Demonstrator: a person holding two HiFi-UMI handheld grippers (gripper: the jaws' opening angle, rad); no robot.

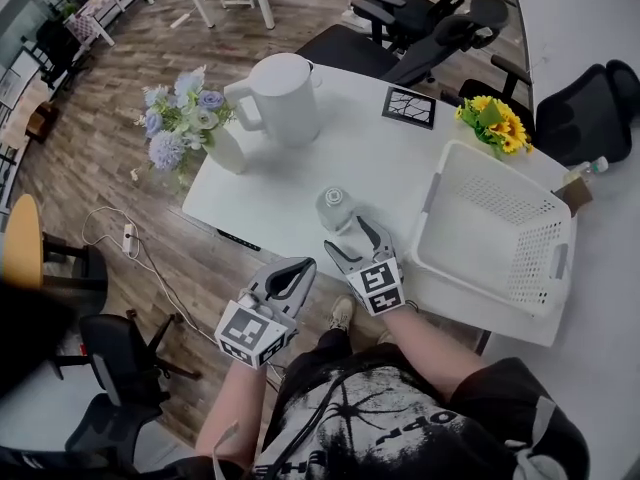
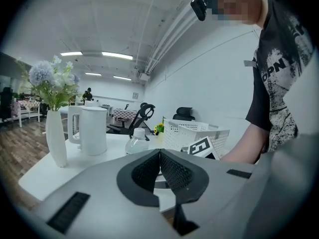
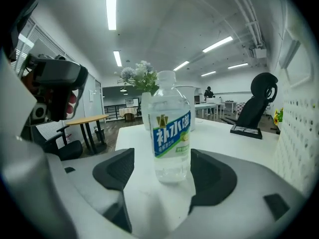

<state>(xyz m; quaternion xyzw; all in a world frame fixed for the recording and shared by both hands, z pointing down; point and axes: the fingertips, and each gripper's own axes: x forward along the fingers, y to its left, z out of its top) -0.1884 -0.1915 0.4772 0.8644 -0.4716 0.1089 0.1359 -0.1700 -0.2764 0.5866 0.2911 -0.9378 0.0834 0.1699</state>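
- Straddling a clear water bottle (image 3: 171, 128), the right tongs (image 3: 167, 176) are spread wide. A dark pad sits on either side of the bottle's lower half, with a gap showing on both sides.
- The bottle stands upright on the white bench (image 1: 380, 168), directly between those pads. It has a white cap and a blue and green label.
- The left tongs (image 2: 159, 156) are pressed together, tip against tip, with nothing between them.
- In the head view the left tongs hang off the near edge of the bench, to the left of the right tongs and a little behind them.
- A white slatted basket (image 1: 500, 230) lies just to the right of the right tongs, its near wall close to the marker cube.
- Beyond the bottle, ahead of both tongs and to the left, stands a white kettle (image 1: 283, 98).
- Left of the kettle is a white vase (image 1: 228, 151) holding pale blue and white flowers (image 1: 175, 118).
- Farther ahead of the right tongs, a black patterned tile (image 1: 409, 107) lies flat on the bench.
- A bunch of sunflowers (image 1: 495, 123) sits past the far corner of the basket.
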